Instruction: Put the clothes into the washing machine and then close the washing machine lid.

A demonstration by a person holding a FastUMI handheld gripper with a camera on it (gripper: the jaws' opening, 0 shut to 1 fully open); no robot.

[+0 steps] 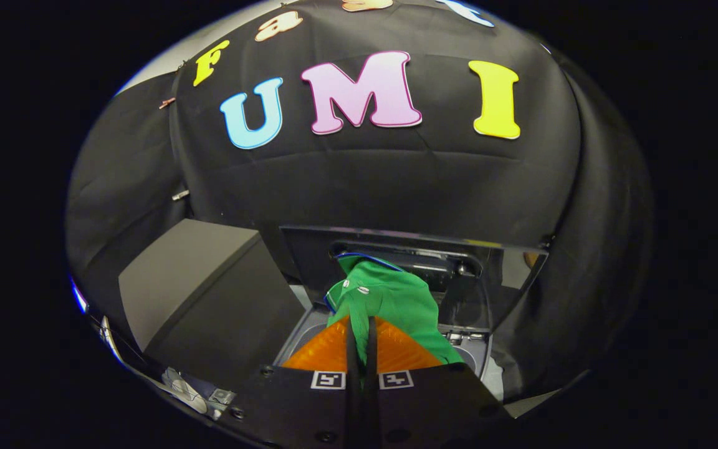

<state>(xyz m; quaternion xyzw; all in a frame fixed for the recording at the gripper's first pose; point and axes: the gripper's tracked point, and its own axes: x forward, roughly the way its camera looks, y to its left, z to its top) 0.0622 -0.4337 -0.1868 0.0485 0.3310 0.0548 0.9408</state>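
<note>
While the gripper [362, 324] hangs above the washing machine [480, 358], its fingers are pressed together on a fold of the green garment [396, 299]. This cloth spreads just ahead of the fingers, over the machine's open top. Behind it the lid [508, 268] stands upright. Beside the machine is a dark box [191, 274].

Booth dimly lit, light cast from above. Green cloth garment [396, 305] brightly lit and sharp. Glare seen on the glossy black raised washing machine lid [515, 268]. Strong fisheye bending toward the edges; near gripper [363, 349] body left in shadow, fingers pressed close on the garment.
</note>
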